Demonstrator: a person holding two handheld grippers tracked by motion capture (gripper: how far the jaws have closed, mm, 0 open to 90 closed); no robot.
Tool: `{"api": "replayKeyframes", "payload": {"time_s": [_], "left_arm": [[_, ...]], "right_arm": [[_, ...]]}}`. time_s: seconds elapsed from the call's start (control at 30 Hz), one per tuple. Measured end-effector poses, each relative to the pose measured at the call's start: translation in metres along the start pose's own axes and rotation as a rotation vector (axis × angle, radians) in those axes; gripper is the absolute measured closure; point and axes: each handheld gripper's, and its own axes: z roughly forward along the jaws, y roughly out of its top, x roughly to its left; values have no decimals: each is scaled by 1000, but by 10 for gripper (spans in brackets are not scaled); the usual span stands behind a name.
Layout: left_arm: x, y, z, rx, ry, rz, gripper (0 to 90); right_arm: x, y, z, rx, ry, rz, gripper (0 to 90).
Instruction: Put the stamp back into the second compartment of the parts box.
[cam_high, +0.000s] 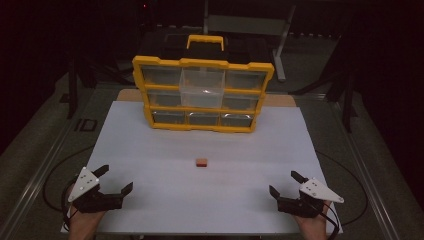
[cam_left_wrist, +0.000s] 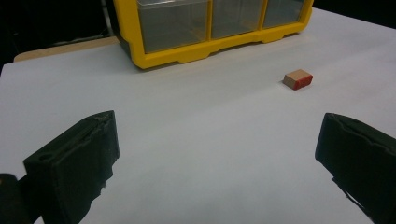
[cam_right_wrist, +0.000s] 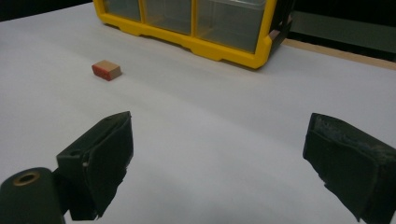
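Nothing had been picked up yet. The little block (cam_high: 201, 162) lay flat on the white sheet (cam_high: 150, 150), near the middle of the worktop (cam_high: 330, 130), with bare sheet all around it. It looked like wood, with one red side. It was well apart from both hands.

The left hand-held gripper (cam_high: 116, 182) rested near the front left corner of the sheet, its two black jaws wide apart with nothing between them. The right hand-held gripper (cam_high: 284, 184) sat near the front right corner, its jaws wide apart too and holding nothing. Both pointed in toward the middle.

At the back of the sheet stood a yellow drawer box (cam_high: 202, 95) with a black handle on top. It had three rows of see-through drawers. The middle drawer (cam_high: 202, 85) near the top looked pulled out toward the front; the others looked shut. I could not see anything inside them.

So I thought the job was only starting. My guess was that the block was meant for that pulled-out drawer. A hand would have to reach the block, squeeze it, lift it and carry it to the box. All of that was left to do.

The worktop was grey, with a strip of brown board (cam_high: 280, 100) showing behind the box. The room around it was very dark. A metal frame (cam_high: 280, 40) stood far back.
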Motion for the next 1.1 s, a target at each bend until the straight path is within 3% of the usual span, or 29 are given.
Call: {"api": "replayKeyframes", "payload": {"time_s": [0.23,0.5,1.03,1.1], "left_arm": [[-1,0,0,2,12,14,0],[-2,2,1,17,-5,28,0],[3,41,1,5,-44,67,0],[4,49,5,11,-61,95,0]], "right_arm": [[-2,-1,-3,-42,-11,27,84],[-3,-1,-3,-45,-1,31,85],[-3,-1,-1,-48,-10,29,85],[-4,-2,0,-41,-20,28,85]]}}
